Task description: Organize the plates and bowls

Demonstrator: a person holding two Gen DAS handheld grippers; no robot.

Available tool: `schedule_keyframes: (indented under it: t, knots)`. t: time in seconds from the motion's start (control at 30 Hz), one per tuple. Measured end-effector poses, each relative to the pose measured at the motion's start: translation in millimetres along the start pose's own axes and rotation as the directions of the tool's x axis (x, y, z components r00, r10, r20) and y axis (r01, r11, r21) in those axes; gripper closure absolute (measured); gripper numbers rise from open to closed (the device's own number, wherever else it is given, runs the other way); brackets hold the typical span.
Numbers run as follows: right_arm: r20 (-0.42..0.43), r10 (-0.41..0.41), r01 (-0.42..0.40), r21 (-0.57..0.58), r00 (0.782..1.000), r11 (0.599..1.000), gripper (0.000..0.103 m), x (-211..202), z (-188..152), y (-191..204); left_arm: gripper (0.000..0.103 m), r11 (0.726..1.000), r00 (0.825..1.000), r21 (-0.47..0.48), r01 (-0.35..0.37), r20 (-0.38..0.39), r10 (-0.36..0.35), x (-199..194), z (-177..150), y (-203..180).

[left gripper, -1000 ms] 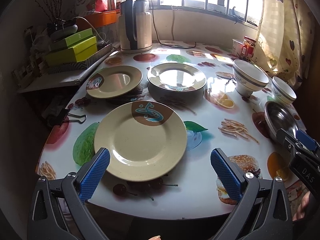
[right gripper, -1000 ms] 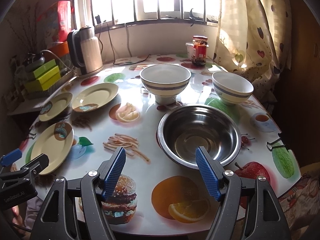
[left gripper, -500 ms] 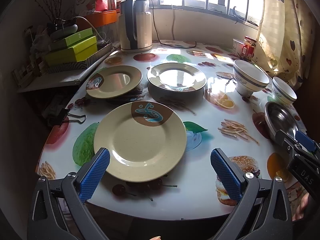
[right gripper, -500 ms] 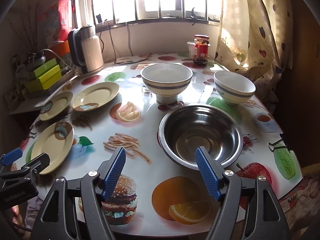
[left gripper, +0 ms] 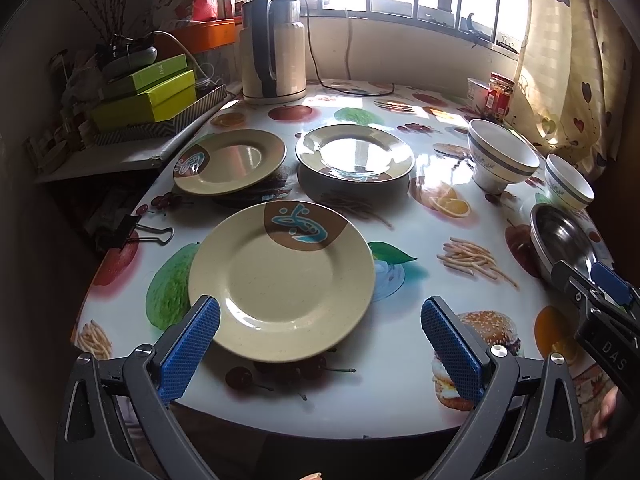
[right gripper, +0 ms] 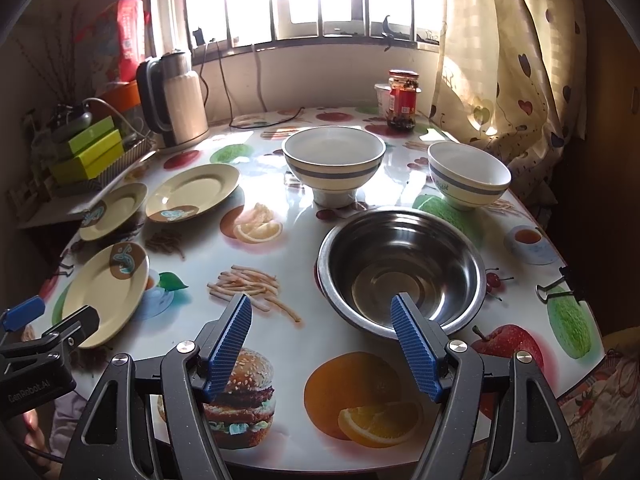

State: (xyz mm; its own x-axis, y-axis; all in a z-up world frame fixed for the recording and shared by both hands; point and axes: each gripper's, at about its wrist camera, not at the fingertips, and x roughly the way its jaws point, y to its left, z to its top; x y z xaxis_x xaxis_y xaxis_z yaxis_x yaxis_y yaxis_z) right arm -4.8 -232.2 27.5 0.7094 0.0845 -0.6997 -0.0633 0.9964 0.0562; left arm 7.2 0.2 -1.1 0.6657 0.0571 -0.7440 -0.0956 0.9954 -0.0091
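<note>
Three cream plates with brown patches lie on the table: a near plate [left gripper: 280, 280] [right gripper: 104, 288], a far-left plate [left gripper: 230, 160] [right gripper: 114, 210] and a far-middle plate [left gripper: 354, 154] [right gripper: 192, 192]. A steel bowl [right gripper: 400, 268] [left gripper: 560, 236] sits near the right front. Two white bowls with blue bands stand behind it, a larger one [right gripper: 334, 160] [left gripper: 502, 156] and a smaller one [right gripper: 468, 176] [left gripper: 568, 182]. My left gripper [left gripper: 320, 336] is open and empty just before the near plate. My right gripper [right gripper: 326, 344] is open and empty, its right finger at the steel bowl's near rim.
An electric kettle [left gripper: 274, 48] stands at the back left beside green boxes [left gripper: 148, 96] on a side shelf. A red jar [right gripper: 404, 100] stands at the back by the curtain. Binder clips [left gripper: 132, 234] [right gripper: 554, 286] grip the tablecloth edges.
Both grippers have crept slightly forward toward the table. Nothing was grasped or moved.
</note>
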Motion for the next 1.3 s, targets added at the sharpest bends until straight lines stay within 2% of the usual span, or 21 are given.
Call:
schedule_keyframes:
  t: [0.67, 0.93, 1.1, 1.2, 1.3]
  knots:
    - [-0.006, 0.002, -0.002, -0.002, 1.0, 1.0, 0.03, 3.0, -0.4, 0.0, 0.002, 1.0, 1.0, 0.0, 0.007, -0.01, -0.007, 6.1, 3.1, 1.2]
    - [0.016, 0.06, -0.059, -0.044, 0.998, 0.997, 0.03, 8.0, 11.9, 2.8, 0.002, 0.998, 0.999, -0.029, 0.053, 0.0, -0.053, 12.0, 19.5, 15.4]
    - [-0.003, 0.119, -0.119, -0.062, 0.993, 0.991, 0.03, 21.6, 29.6, 14.1, 0.002, 0.995, 0.996, -0.04, 0.086, -0.013, -0.086, 22.6, 41.7, 28.5]
    - [-0.019, 0.126, -0.127, -0.076, 0.992, 0.989, 0.03, 32.0, 41.3, 24.6, 0.005, 0.997, 0.998, -0.044, 0.068, -0.007, -0.069, 28.2, 55.2, 37.1]
    - [-0.018, 0.137, -0.138, -0.098, 0.99, 0.986, 0.03, 40.7, 54.2, 34.5, 0.015, 0.998, 0.998, -0.039, 0.058, -0.025, -0.059, 39.9, 69.1, 43.4]
